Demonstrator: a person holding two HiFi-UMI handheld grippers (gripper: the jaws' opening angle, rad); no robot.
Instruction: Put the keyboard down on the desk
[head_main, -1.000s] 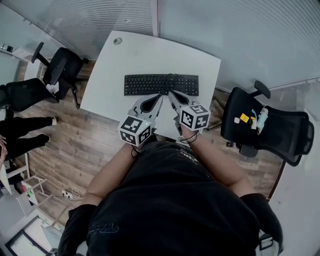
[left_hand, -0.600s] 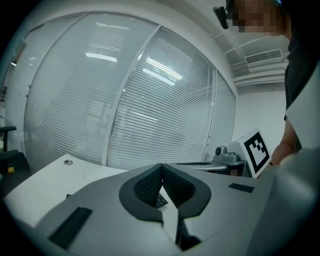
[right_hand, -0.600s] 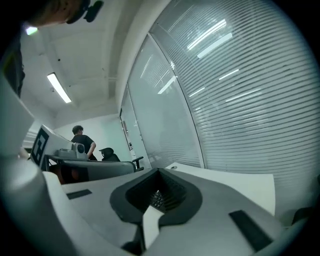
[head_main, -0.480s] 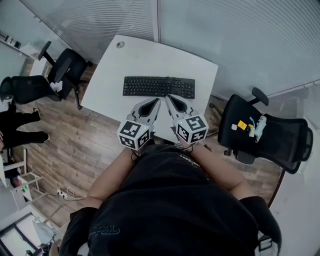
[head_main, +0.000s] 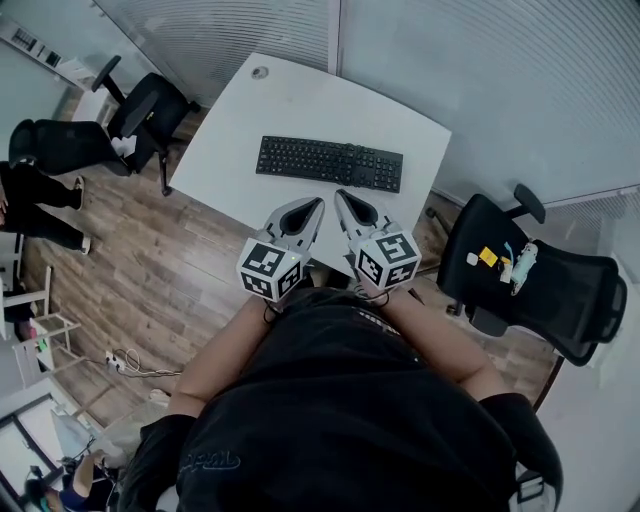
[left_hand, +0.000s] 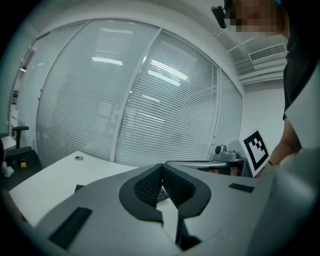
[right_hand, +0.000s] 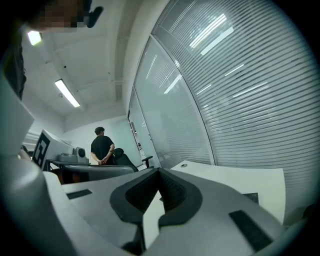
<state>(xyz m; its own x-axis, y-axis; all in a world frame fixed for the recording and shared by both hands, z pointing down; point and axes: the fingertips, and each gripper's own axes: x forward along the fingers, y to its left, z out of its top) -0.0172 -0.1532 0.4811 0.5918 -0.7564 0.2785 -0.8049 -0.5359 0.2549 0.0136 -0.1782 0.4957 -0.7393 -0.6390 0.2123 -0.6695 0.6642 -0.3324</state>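
A black keyboard (head_main: 331, 163) lies flat on the white desk (head_main: 240, 130), parallel to the near edge. My left gripper (head_main: 315, 204) and right gripper (head_main: 339, 195) hover side by side at the desk's near edge, just short of the keyboard and apart from it. Both are shut with nothing between the jaws. In the left gripper view, the left gripper (left_hand: 161, 167) has its tips together and a bit of the keyboard (left_hand: 161, 194) shows behind them. The right gripper (right_hand: 159, 171) also shows its tips touching.
Black office chairs stand at the left (head_main: 140, 110) and right (head_main: 530, 275) of the desk. A person (head_main: 40, 195) stands at the far left on the wooden floor. Glass walls with blinds (head_main: 480, 70) close off the far side. A round cable port (head_main: 260, 72) sits at the desk's far corner.
Both grippers have drawn back a little from the keyboard toward the desk's near edge. The keyboard lies still on the desk. The head view has shifted slightly.
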